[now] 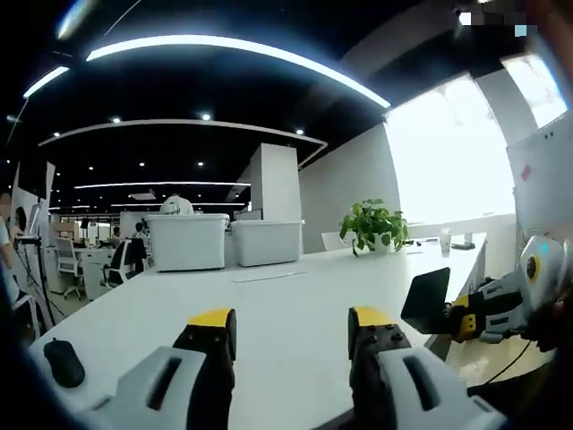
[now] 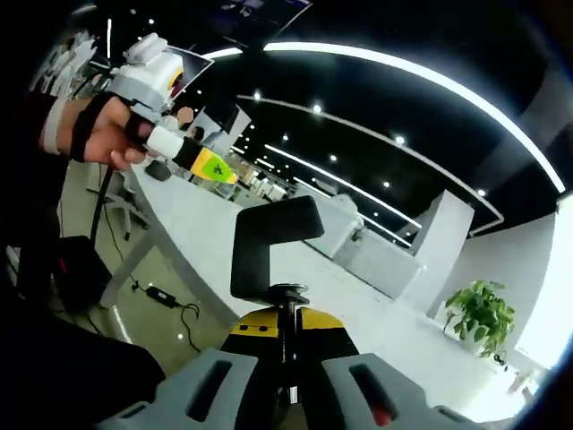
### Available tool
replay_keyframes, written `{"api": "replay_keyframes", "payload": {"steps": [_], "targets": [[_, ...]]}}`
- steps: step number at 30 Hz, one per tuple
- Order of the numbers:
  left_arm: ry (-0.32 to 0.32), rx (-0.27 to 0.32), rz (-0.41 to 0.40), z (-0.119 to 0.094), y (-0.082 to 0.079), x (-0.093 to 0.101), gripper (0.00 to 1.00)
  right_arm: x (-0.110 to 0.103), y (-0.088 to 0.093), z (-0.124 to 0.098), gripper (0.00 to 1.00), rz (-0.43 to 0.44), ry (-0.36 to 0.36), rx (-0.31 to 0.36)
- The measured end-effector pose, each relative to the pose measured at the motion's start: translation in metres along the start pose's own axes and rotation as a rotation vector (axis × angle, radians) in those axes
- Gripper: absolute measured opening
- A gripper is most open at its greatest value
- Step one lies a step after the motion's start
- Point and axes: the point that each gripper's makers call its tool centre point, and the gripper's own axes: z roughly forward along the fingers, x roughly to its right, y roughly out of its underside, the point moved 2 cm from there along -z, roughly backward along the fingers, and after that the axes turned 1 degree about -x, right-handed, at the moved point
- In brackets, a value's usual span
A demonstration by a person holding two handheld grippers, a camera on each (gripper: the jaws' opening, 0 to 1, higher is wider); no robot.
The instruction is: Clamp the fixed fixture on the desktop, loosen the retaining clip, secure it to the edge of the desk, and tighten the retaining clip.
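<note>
Between right tool (image 2: 285,345) jaws: black clamp fixture (image 2: 269,244), gripped at its screw, held above white table (image 2: 358,296) edge. Left tool (image 1: 291,333) spread wide, holding nothing, over table (image 1: 286,287); mouse (image 1: 64,362) at its left.

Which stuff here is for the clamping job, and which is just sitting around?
For the job:
- black clamp, held in the right tongs
- left tongs, open over the table
- white table, whose edge takes the clamp

Just sitting around:
- computer mouse
- two white bins
- potted plant
- office chair
</note>
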Motion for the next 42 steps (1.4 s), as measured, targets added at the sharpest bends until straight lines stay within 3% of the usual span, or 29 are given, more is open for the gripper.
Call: {"api": "replay_keyframes", "payload": {"steps": [6,11,15,18,33,39,42], "targets": [[-0.005,-0.007,-0.009,-0.008,0.007,-0.001,0.50,-0.029,0.022,-0.004,0.03,0.029,-0.036,-0.043],[-0.010,-0.023,-0.018,-0.011,0.016,-0.001,0.50,-0.036,0.032,-0.002,0.03,0.065,-0.039,-0.063],[-0.001,-0.027,-0.022,-0.010,0.019,0.002,0.50,-0.033,0.039,-0.001,0.03,0.115,-0.012,-0.064],[0.033,-0.019,-0.080,-0.009,0.020,0.007,0.50,-0.032,0.045,0.001,0.03,0.189,0.008,-0.070],[0.042,-0.037,-0.068,-0.008,0.031,0.017,0.48,-0.023,0.070,0.008,0.03,0.285,0.051,-0.123],[0.049,-0.097,-0.004,-0.009,0.044,0.022,0.49,-0.024,0.084,0.015,0.03,0.390,0.061,-0.160],[0.058,-0.109,-0.014,-0.010,0.050,0.026,0.53,-0.023,0.090,0.015,0.03,0.418,0.068,-0.175]]}}
